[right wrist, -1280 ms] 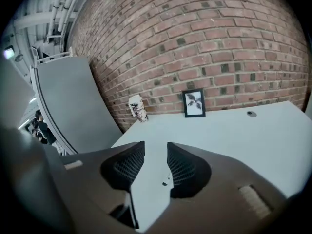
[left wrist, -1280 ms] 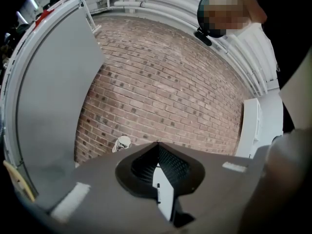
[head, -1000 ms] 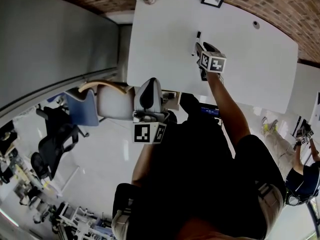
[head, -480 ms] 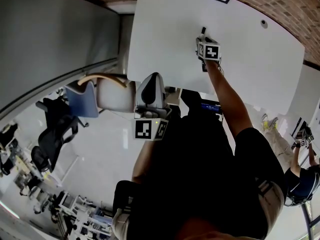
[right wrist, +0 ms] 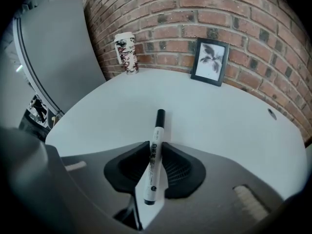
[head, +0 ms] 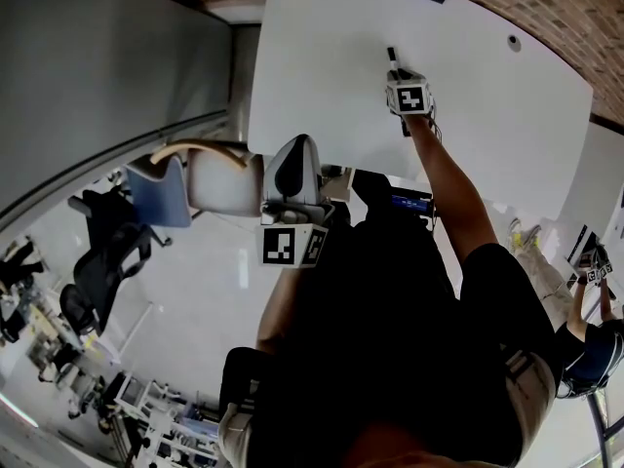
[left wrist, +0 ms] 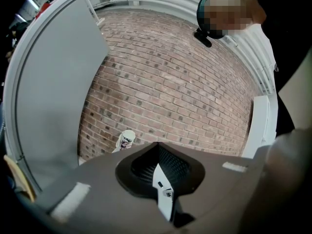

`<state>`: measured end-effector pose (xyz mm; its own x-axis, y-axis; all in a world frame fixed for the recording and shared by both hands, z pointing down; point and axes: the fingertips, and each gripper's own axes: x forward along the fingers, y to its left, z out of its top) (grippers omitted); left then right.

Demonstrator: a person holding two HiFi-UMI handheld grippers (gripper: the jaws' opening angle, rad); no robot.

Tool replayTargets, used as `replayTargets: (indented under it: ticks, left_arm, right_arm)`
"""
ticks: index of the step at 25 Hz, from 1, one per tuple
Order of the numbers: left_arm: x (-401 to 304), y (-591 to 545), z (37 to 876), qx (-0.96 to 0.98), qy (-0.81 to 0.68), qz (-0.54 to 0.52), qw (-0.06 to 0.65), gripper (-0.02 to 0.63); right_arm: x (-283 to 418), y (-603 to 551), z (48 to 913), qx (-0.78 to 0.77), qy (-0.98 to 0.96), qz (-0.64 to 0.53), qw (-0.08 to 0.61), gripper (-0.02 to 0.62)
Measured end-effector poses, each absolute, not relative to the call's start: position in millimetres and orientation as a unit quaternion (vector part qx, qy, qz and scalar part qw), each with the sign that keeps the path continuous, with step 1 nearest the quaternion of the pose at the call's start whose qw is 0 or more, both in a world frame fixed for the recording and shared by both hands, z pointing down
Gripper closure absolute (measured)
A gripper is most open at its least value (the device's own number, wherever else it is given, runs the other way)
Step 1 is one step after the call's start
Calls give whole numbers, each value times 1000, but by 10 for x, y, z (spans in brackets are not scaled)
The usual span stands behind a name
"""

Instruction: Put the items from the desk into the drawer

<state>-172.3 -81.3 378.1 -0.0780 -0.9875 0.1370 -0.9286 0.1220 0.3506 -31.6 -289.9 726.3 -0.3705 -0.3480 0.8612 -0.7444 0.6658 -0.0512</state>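
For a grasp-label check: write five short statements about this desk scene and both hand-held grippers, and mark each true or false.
1. A marker sits between the jaws of the right hand-held gripper. True; the jaws have just been closing and now press on it.
2. The left hand-held gripper has its jaws wide apart. False: they are together, with nothing between them.
3. A paper cup stands on the desk near the brick wall. True.
4. The picture frame lies flat on the desk. False: it stands upright by the wall.
5. The marker's cap is red. False: it is black.
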Motion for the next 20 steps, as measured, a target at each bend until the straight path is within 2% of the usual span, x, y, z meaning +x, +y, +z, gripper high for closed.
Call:
replayTargets:
  ticks: [2, 8, 20]
  left_arm:
    - [-1730, -813, 3783, 658, -729, -81, 170, 592]
    - [-1700, -780, 3700, 659, -732, -76, 158, 592]
    - [-1589, -575, 3510, 645, -750, -64, 133, 592]
  right_arm:
    - [-331, -2922, 7260, 339, -797, 226, 445, 525]
    - [-295, -2915, 7233, 327, -796, 238, 451, 526]
    - [-440, -2638, 6725, 283, -851, 209, 391, 526]
